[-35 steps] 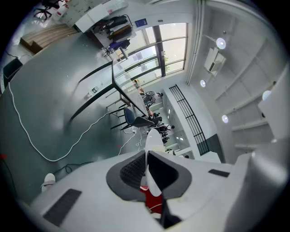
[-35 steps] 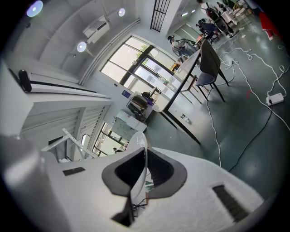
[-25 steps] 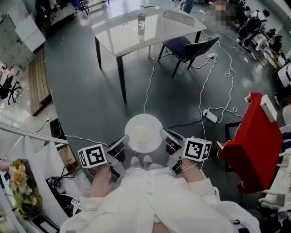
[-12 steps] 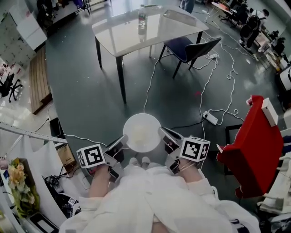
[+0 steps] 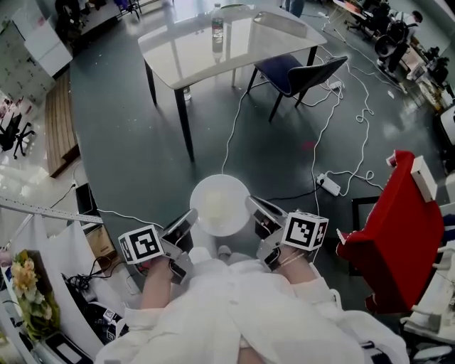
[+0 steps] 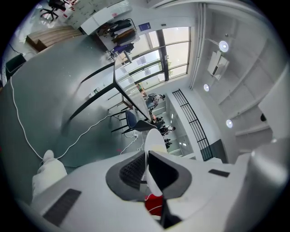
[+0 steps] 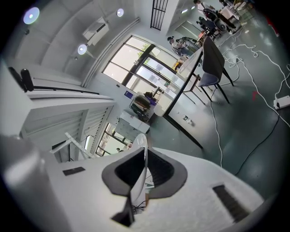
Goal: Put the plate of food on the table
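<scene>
A white round plate with pale food on it is carried level in front of the person, held by both grippers. My left gripper is shut on the plate's left rim, my right gripper on its right rim. In the left gripper view the plate's edge runs between the jaws; the right gripper view shows the plate's rim the same way. The white table stands far ahead across the grey floor, with a water bottle on it.
A dark chair stands at the table's right side. White cables and a power strip lie on the floor. A red chair is close at the right. Flowers and clutter sit at lower left.
The person has stepped forward a little with the plate; the table sits slightly nearer and shifted left in the view. Both grippers keep their hold on the rim.
</scene>
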